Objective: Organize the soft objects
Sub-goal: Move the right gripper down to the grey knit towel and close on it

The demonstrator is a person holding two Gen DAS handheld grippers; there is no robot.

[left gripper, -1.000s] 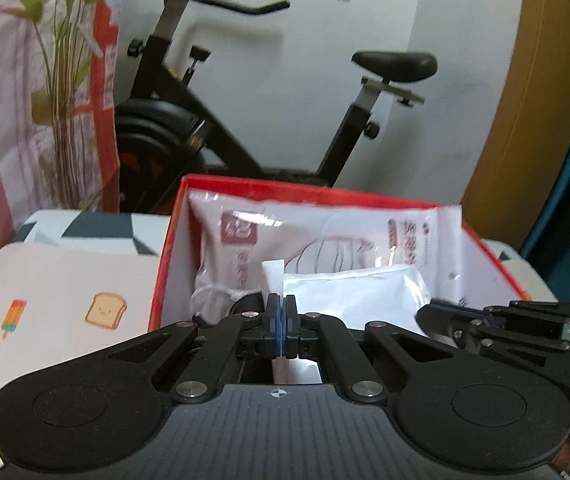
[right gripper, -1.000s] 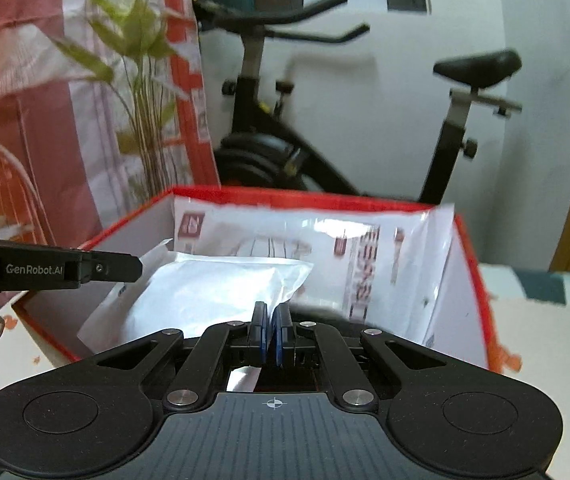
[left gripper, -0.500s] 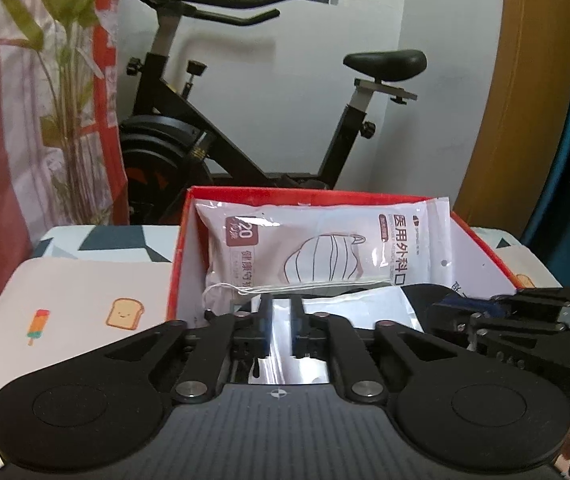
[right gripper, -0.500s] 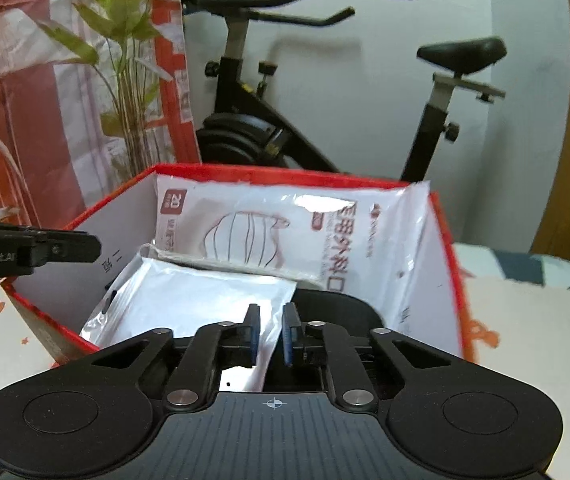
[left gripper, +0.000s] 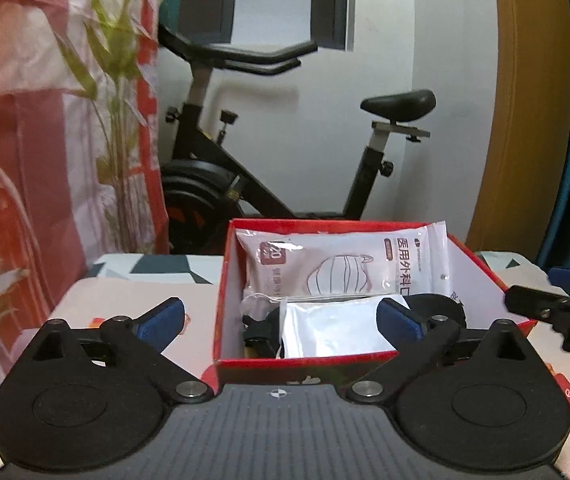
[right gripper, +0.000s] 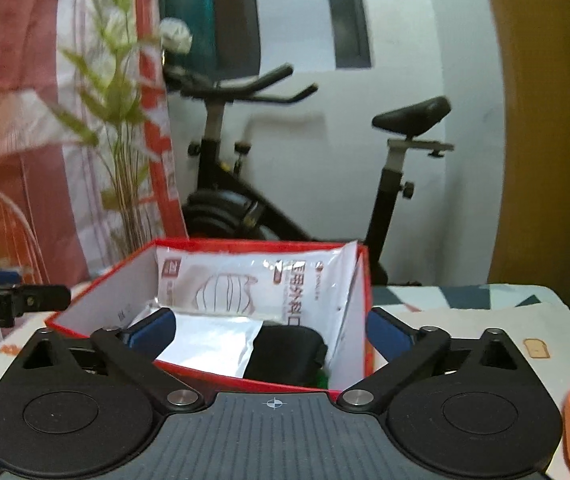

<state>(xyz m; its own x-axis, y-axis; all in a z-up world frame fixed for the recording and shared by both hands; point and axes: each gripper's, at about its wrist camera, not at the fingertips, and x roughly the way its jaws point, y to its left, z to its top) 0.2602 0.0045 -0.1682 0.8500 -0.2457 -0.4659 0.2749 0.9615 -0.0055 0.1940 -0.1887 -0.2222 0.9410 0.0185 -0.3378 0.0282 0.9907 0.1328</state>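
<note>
Tabletop: white pouch (left gripper: 333, 330) in red box (left gripper: 297, 368), beyond opening left gripper (left gripper: 281, 322).

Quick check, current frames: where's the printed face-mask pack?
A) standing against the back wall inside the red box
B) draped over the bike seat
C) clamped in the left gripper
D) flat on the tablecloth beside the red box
A: the printed face-mask pack stands upright along the far wall of the red cardboard box, behind the plain white pouch, with no gripper touching it.
</note>
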